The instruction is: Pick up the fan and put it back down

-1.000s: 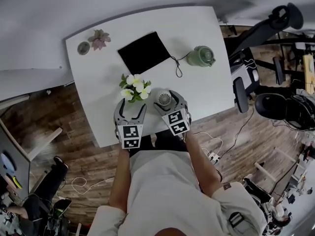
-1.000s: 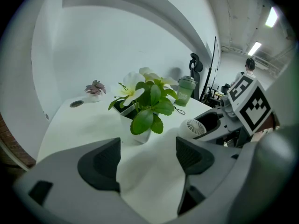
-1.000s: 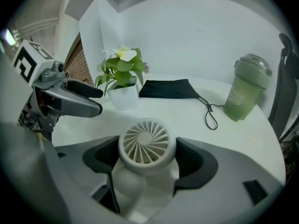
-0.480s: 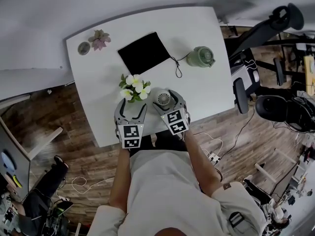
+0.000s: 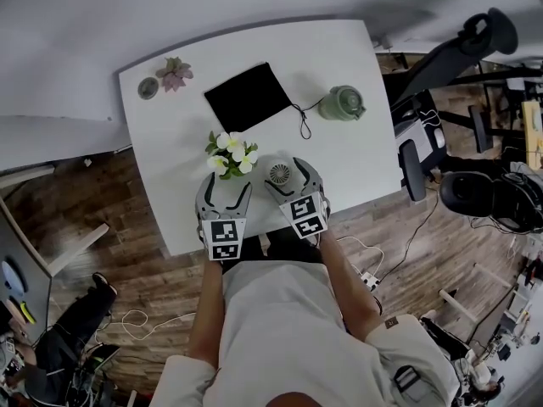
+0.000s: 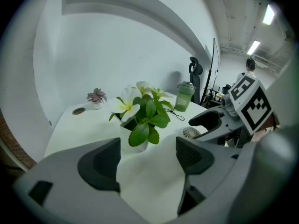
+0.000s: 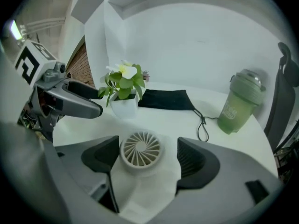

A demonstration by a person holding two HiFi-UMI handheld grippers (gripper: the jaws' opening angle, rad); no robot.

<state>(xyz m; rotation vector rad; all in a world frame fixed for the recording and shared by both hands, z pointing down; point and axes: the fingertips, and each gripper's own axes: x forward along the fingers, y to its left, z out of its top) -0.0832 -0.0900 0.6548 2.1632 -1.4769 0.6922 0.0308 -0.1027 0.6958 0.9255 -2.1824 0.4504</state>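
Note:
A small round white fan [image 5: 280, 175] lies flat on the white table [image 5: 356, 168] near its front edge. In the right gripper view the fan [image 7: 141, 148] sits between the jaws of my right gripper [image 7: 148, 155], close against the left pad, with a wide gap to the right pad. That gripper [image 5: 288, 176] is open. My left gripper [image 5: 226, 190] hovers just left of it, open, with only bare table between its jaws [image 6: 148, 160]. The fan [image 6: 190, 133] also shows in the left gripper view, beside the right gripper's finger.
A white pot of white flowers [image 5: 231, 153] stands just beyond both grippers. Farther back lie a black pouch [image 5: 250, 96] with a cord, a green bottle [image 5: 342, 103], a small pink plant [image 5: 176, 72] and a little dish [image 5: 148, 87]. Office chairs [image 5: 441, 66] stand to the right.
The head view has shifted slightly. Both grippers and the fan keep their places on the table.

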